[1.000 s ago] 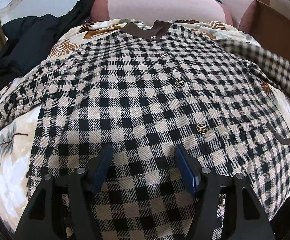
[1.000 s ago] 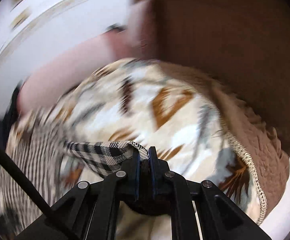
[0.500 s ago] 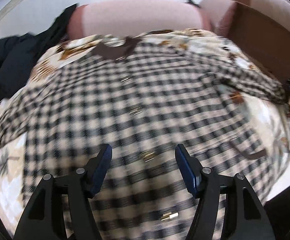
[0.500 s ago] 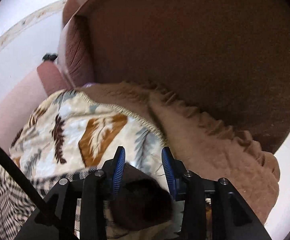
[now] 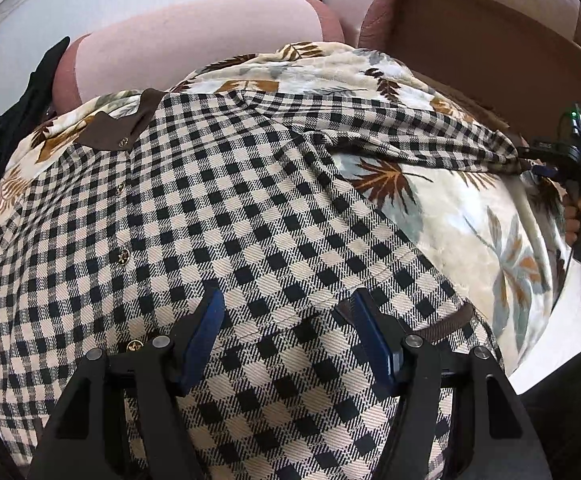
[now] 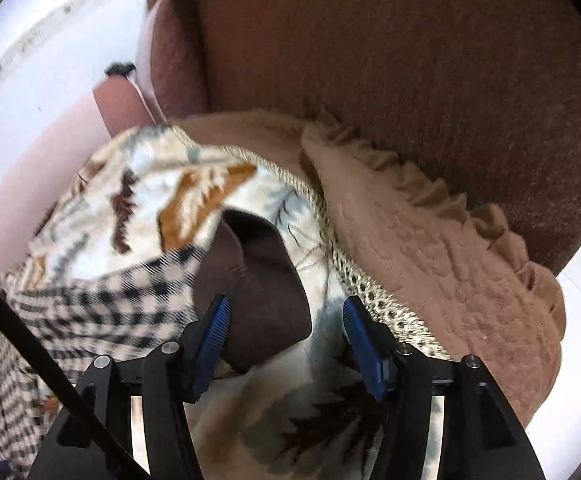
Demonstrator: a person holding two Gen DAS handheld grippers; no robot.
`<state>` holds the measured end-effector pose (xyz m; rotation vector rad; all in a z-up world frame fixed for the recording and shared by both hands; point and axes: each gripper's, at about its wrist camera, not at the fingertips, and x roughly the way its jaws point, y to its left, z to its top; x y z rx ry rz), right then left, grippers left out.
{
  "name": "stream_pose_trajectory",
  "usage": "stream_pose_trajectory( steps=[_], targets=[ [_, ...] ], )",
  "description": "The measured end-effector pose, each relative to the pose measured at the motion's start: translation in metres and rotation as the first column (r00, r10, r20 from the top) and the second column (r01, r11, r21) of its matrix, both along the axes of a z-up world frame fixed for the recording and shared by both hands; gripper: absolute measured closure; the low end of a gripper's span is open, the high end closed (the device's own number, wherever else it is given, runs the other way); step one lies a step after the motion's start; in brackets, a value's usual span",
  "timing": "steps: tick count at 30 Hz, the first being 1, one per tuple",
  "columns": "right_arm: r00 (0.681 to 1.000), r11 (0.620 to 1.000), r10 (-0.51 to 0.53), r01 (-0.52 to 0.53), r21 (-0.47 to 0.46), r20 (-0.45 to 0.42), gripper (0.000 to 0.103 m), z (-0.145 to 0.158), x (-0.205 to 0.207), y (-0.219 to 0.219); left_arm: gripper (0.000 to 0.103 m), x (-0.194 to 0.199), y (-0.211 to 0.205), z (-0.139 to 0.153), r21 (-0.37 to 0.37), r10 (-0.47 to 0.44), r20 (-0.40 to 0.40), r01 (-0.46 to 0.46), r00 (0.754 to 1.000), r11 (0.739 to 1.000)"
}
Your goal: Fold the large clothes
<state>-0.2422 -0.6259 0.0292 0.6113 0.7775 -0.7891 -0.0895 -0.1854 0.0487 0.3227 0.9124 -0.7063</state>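
Buttons (image 5: 124, 256) only in left wrist view

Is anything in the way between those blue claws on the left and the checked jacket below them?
Nothing visible. The left gripper hangs open right over the checked jacket, with only bare cloth between and below its fingers.

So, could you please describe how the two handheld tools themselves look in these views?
Both the left tool and the right tool have matte black angular linkage arms with round silver pivot pins and two fingers faced with ribbed blue pads. A thin black cable crosses the right view's lower left corner.
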Motion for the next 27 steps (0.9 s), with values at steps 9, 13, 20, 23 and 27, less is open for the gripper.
stream_pose_trajectory(
  steps=[9, 13, 20, 23, 27],
  targets=[
    [0.998, 1.0, -0.012, 0.011, 0.011, 0.058, 0.092, 0.002, 0.028, 0.002, 0.038, 0.006, 0.014, 0.003, -0.023, 0.04, -0.022, -0.04, 0.999, 0.999],
    [0.998, 0.996, -0.031, 0.035, -0.082, 0.055, 0.093, 0.027, 0.041, 0.02, 0.038, 0.008, 0.021, 0.004, -0.04, 0.054, -0.026, -0.055, 0.998, 0.998],
    [0.98, 0.986, 0.15, -0.137, -0.097, 0.133, 0.093, 0.059, 0.102, 0.082, 0.038, 0.024, 0.046, 0.012, -0.087, 0.124, -0.045, -0.127, 0.991, 0.988],
    [0.948, 0.962, 0.273, -0.268, -0.053, 0.164, 0.093, 0.06, 0.137, 0.12, 0.038, 0.036, 0.06, 0.018, -0.113, 0.168, -0.059, -0.174, 0.984, 0.978],
    [0.872, 0.889, 0.435, -0.456, 0.046, 0.225, 0.093, 0.052, 0.186, 0.177, 0.038, 0.057, 0.083, 0.021, -0.144, 0.235, -0.099, -0.248, 0.967, 0.958]
  ],
)
